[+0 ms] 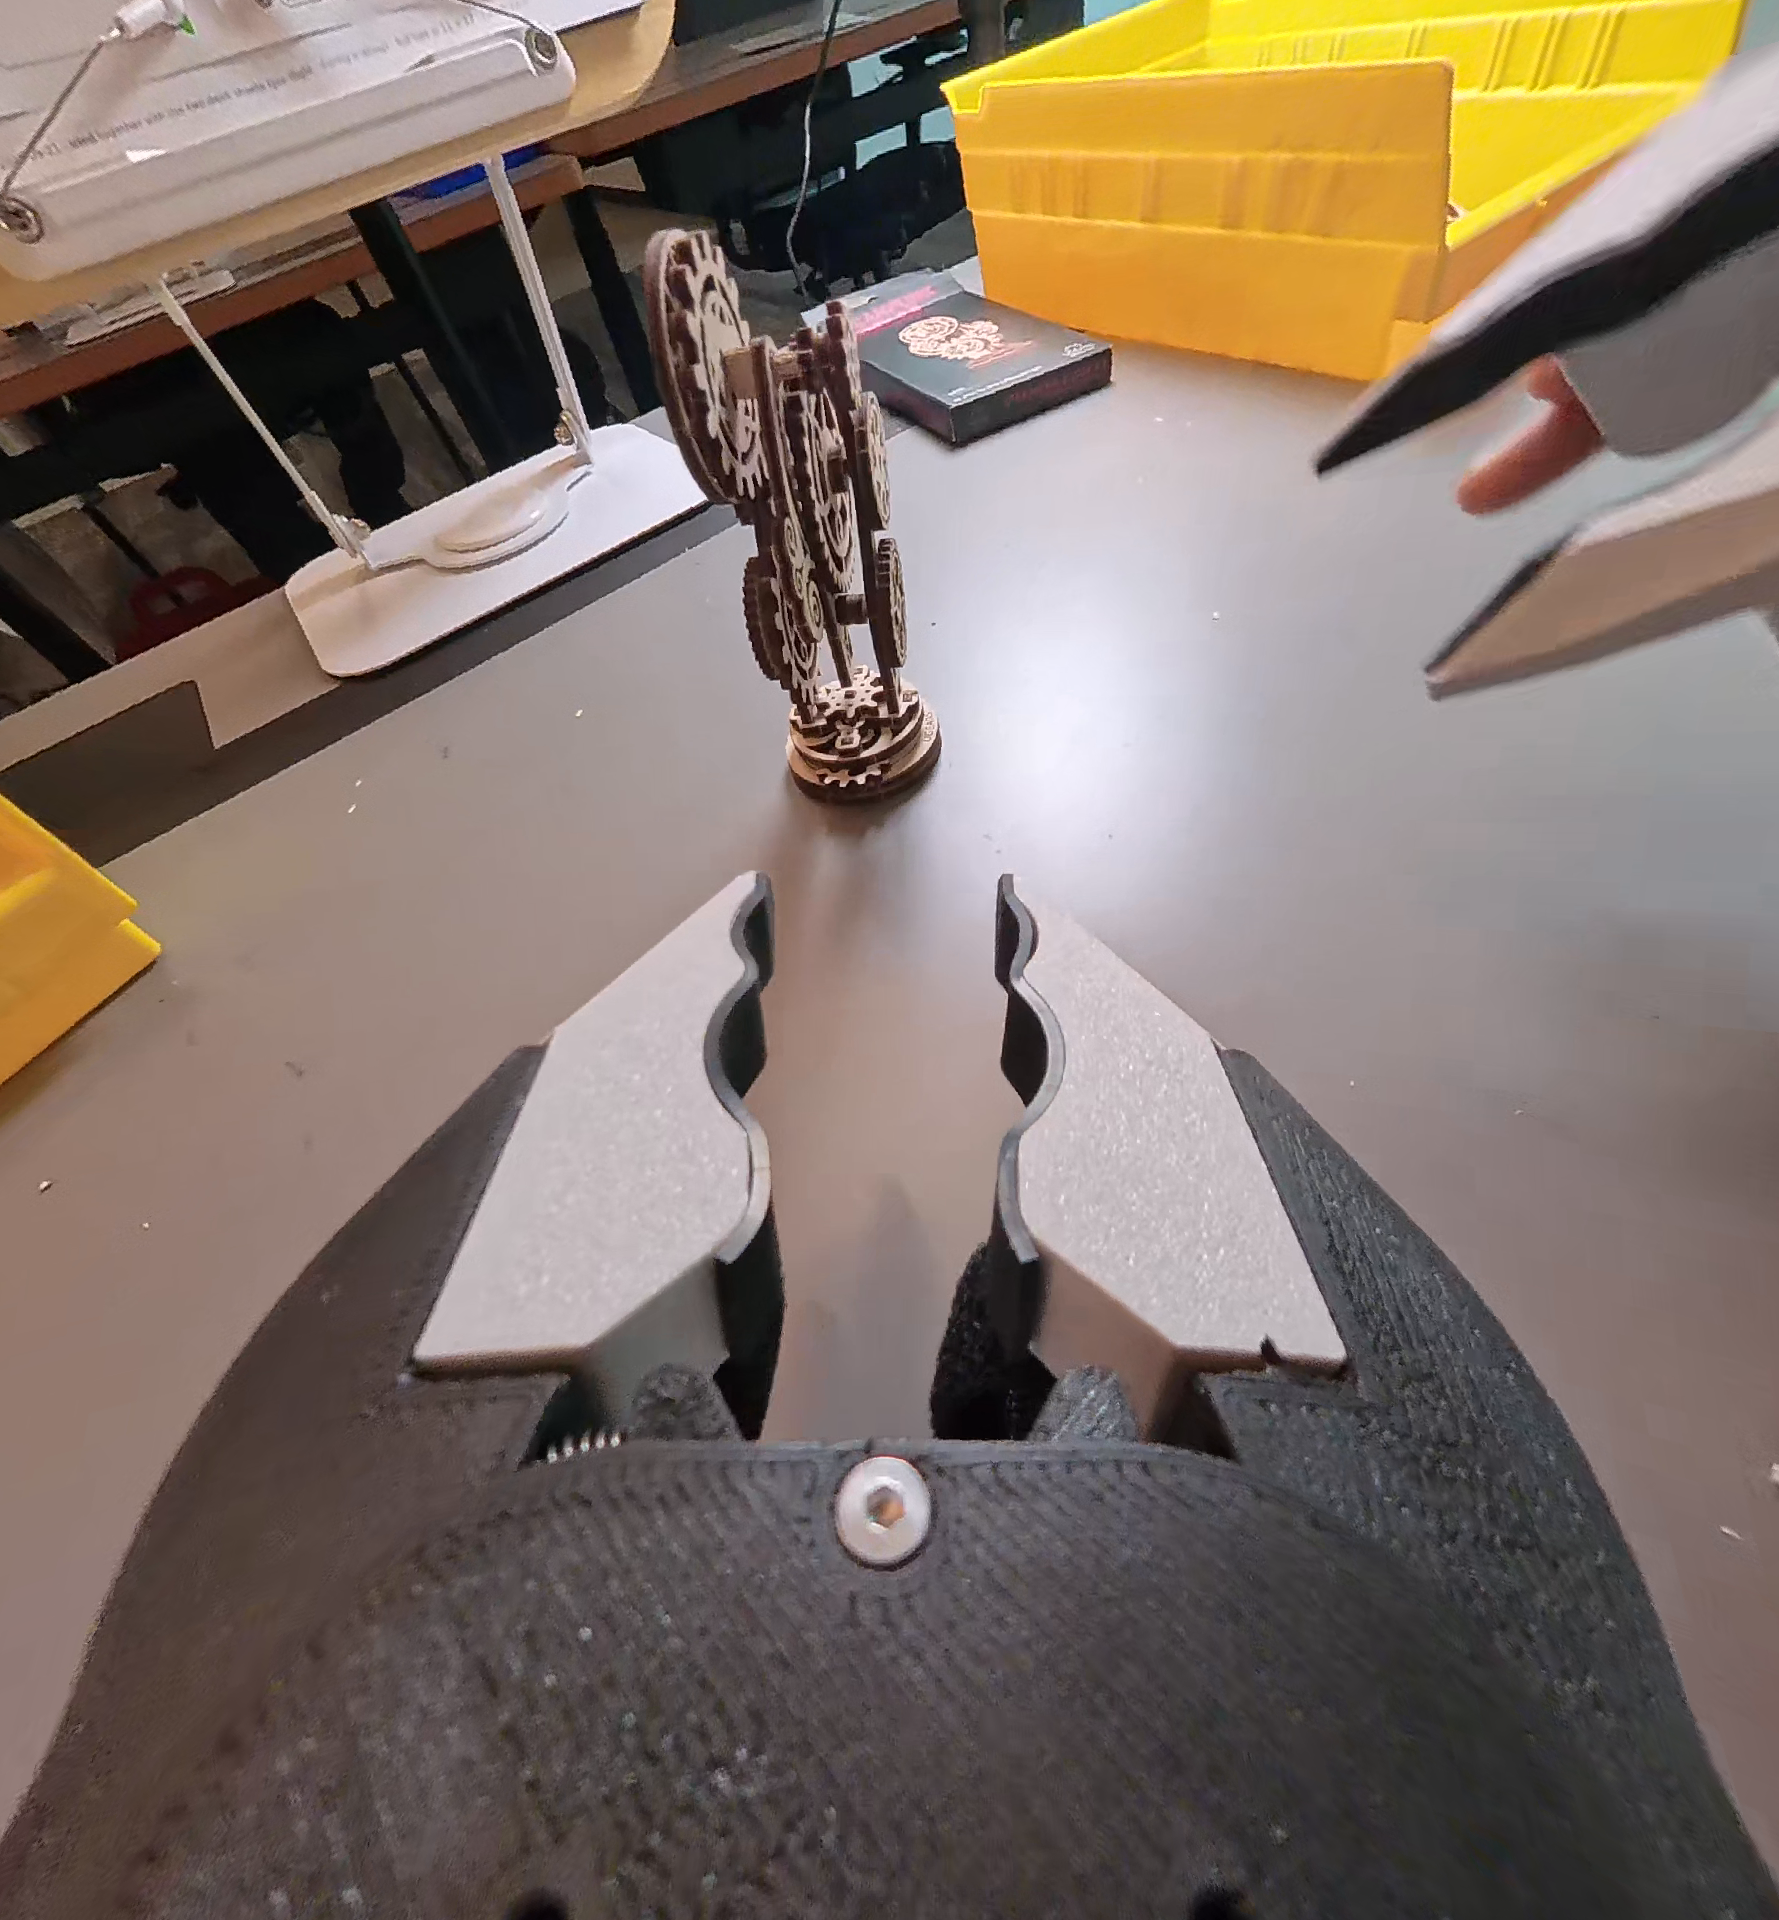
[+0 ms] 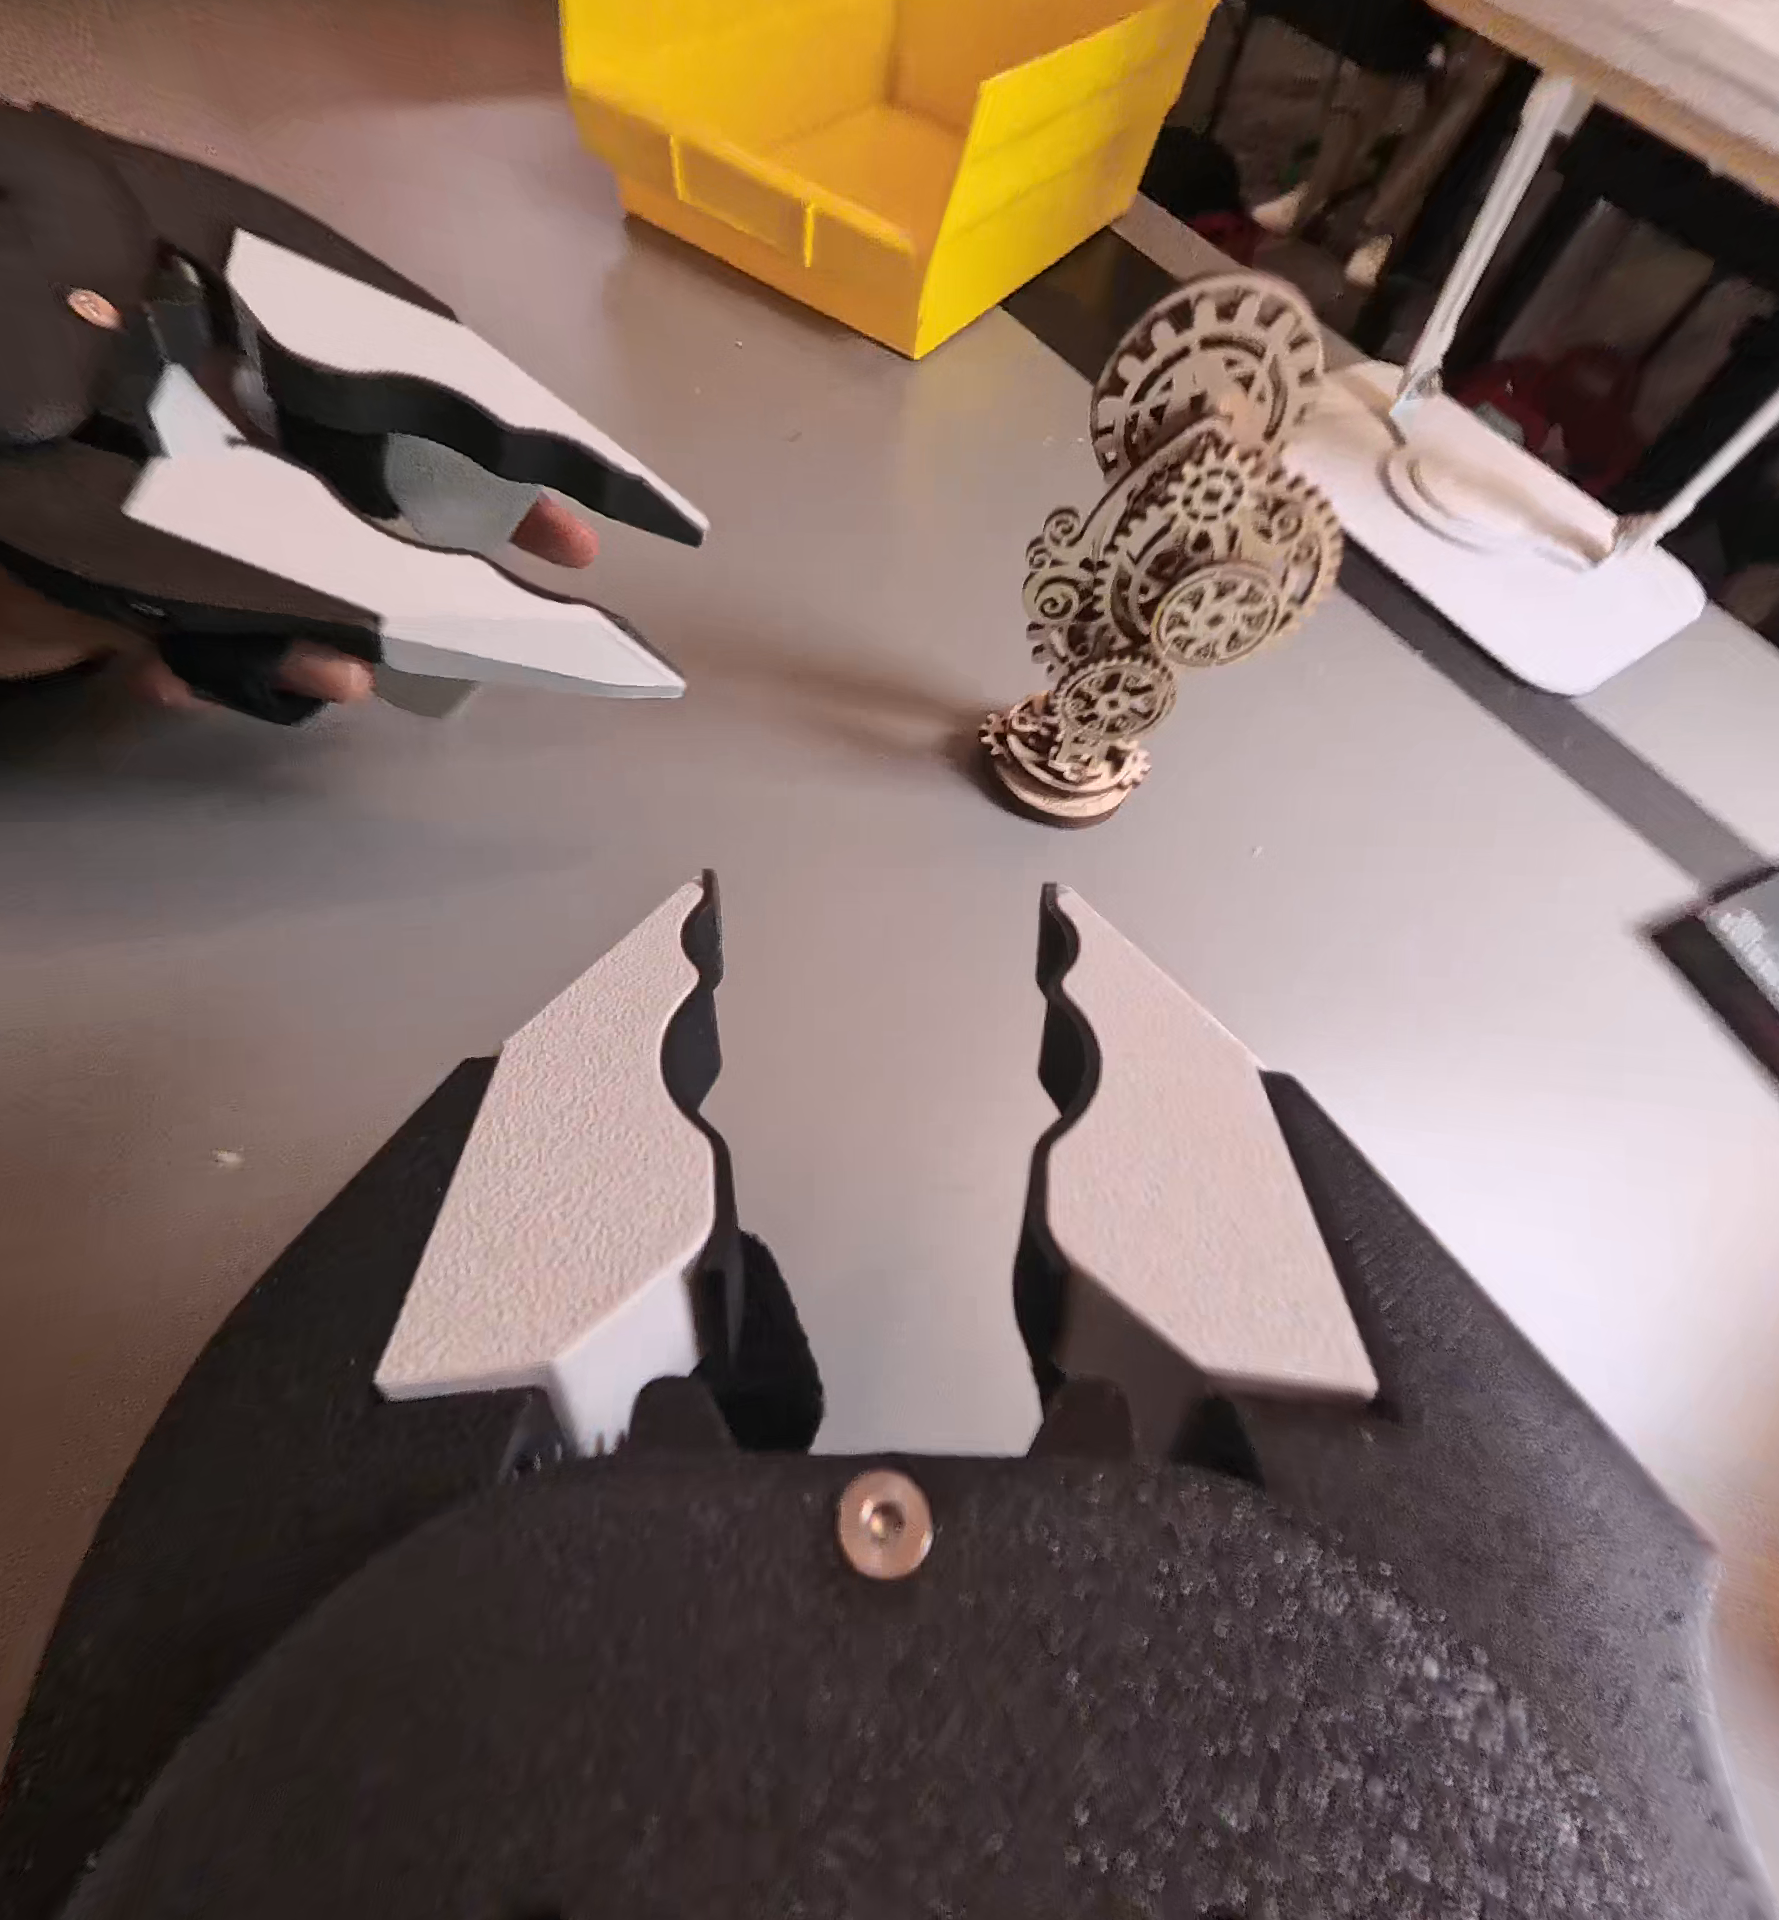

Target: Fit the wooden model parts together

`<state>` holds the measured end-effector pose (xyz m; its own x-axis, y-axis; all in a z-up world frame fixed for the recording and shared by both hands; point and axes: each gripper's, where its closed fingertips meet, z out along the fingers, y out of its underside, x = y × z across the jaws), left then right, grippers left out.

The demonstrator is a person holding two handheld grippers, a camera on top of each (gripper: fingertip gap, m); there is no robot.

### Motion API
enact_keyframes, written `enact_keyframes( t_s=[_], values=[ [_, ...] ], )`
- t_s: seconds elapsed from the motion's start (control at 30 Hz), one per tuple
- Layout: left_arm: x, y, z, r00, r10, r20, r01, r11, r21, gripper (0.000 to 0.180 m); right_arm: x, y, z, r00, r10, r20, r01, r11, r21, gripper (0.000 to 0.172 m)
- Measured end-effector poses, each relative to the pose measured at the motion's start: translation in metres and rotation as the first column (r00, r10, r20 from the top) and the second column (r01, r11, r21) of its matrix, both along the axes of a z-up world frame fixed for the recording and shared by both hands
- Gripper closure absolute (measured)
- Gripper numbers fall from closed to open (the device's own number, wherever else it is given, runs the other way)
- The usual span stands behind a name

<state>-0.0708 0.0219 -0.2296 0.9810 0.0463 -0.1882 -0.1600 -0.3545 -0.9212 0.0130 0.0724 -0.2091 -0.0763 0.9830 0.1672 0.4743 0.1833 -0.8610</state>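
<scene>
1. Grey counter (image 1: 1280, 987) fills both wrist views, with desks and dark clutter blurred beyond its far edge.
2. Left gripper (image 1: 883, 894) hovers low over the counter, its jaws parted with only bare surface between the pads; nothing is gripped.
3. Right gripper (image 2: 872, 899) likewise has its jaws apart and bare, a slightly wider gap showing grey counter between them.
4. Wooden gear model (image 1: 812, 540) stands upright on its round base, straight ahead of the left jaws in the centre of that frame and well apart from them; in the right wrist view it sits right of centre, untouched by either gripper.
5. At the right edge of the left wrist view the right gripper enters, a fingertip of the hand (image 1: 1519, 447) holding it visible between its fingers.
6. Behind the model lies a dark box (image 1: 989, 374), then a yellow bin (image 1: 1228, 208) at upper right; a white stand (image 1: 469, 540) sits at upper left, and another yellow bin (image 1: 12, 935) at the left edge.
</scene>
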Motion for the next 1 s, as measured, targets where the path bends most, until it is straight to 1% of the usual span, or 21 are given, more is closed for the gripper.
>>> enact_keyframes(
  t_s=[0.07,0.13,0.17,0.27,0.33,0.4,0.5,0.83,1.0],
  values=[
    [0.001,0.000,-0.001,1.000,-0.006,-0.015,0.006,1.000,-0.003,0.142,-0.017,0.020,-0.005,0.999,0.030,0.045,-0.034,0.995,0.089,0.111],
    [-0.001,-0.001,0.001,0.999,-0.004,-0.035,0.004,1.000,0.010,0.143,-0.037,0.037,-0.015,0.994,0.050,0.099,-0.061,0.992,0.109,0.109],
    [-0.002,-0.002,0.001,0.999,-0.001,-0.042,0.002,1.000,0.012,0.143,-0.048,0.045,-0.020,0.993,0.052,0.103,-0.064,0.991,0.115,0.110],
    [-0.006,-0.003,0.001,0.999,0.007,-0.034,-0.006,1.000,0.013,0.143,-0.078,0.063,-0.036,0.991,0.055,0.118,-0.067,0.992,0.108,0.111],
    [-0.009,-0.005,0.001,1.000,0.011,-0.022,-0.011,1.000,0.016,0.143,-0.089,0.067,-0.051,0.987,0.071,0.146,-0.080,0.995,0.058,0.112],
    [-0.011,-0.005,0.001,1.000,0.007,-0.004,-0.007,1.000,0.014,0.142,-0.095,0.065,-0.061,0.983,0.094,0.158,-0.098,0.995,0.014,0.117],
    [-0.013,-0.005,0.001,1.000,-0.002,0.012,0.002,1.000,0.013,0.142,-0.097,0.061,-0.072,0.978,0.115,0.173,-0.117,0.993,0.001,0.127],
    [-0.006,-0.004,-0.001,0.999,-0.041,0.013,0.041,0.999,-0.003,0.141,-0.086,0.030,-0.073,0.972,0.137,0.193,-0.149,0.988,0.050,0.131],
    [-0.002,-0.005,-0.003,0.998,-0.051,0.032,0.052,0.999,-0.016,0.137,-0.086,0.014,-0.074,0.968,0.140,0.206,-0.158,0.985,0.074,0.132]
  ],
)
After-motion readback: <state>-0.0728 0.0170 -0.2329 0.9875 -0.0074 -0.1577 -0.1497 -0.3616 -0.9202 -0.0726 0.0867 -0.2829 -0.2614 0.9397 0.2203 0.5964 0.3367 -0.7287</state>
